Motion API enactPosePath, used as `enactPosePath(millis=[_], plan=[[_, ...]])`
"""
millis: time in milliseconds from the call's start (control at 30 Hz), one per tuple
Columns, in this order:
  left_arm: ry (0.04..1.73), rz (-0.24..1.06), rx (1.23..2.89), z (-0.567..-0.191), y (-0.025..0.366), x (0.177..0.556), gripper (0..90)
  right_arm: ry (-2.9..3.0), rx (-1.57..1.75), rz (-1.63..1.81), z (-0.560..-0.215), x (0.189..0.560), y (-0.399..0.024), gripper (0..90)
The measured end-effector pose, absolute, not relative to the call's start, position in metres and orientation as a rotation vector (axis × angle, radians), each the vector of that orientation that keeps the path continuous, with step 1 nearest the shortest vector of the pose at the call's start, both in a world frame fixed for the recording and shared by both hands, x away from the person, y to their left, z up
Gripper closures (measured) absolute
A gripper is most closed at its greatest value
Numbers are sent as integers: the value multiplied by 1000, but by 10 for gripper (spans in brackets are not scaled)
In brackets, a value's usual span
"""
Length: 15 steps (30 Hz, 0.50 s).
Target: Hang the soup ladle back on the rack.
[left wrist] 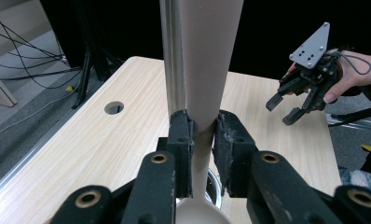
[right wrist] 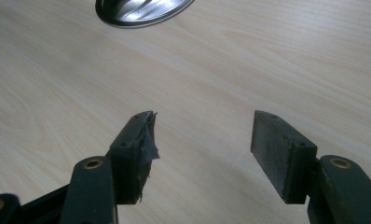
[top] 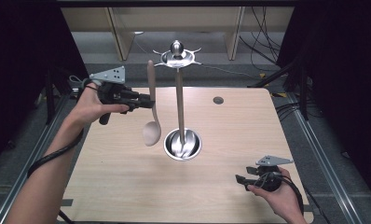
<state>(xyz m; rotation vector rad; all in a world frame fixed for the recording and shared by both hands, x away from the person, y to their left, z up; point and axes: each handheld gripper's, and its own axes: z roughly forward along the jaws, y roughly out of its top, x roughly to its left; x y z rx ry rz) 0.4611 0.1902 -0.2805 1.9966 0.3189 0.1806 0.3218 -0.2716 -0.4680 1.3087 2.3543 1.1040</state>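
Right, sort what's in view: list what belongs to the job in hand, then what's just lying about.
In the job:
- beige spoon, clamped upright in the left gripper
- steel utensil stand with hooks on top
- right gripper, open, idle above the table

Lying about:
- cables on the floor
- wooden furniture legs behind

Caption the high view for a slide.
Left gripper holds a spoon upright beside a metal stand; right gripper waits open.

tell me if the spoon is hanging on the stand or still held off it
Held off it. The left gripper is shut on the spoon handle, bowl end down, beside the stand pole.
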Motion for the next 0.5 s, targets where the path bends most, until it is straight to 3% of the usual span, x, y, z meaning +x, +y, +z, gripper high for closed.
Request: enactPosePath(millis=[500], plan=[[319, 175, 2003, -281, 185, 464, 761, 2353, 1348, 1102, -468, 320, -270, 403]])
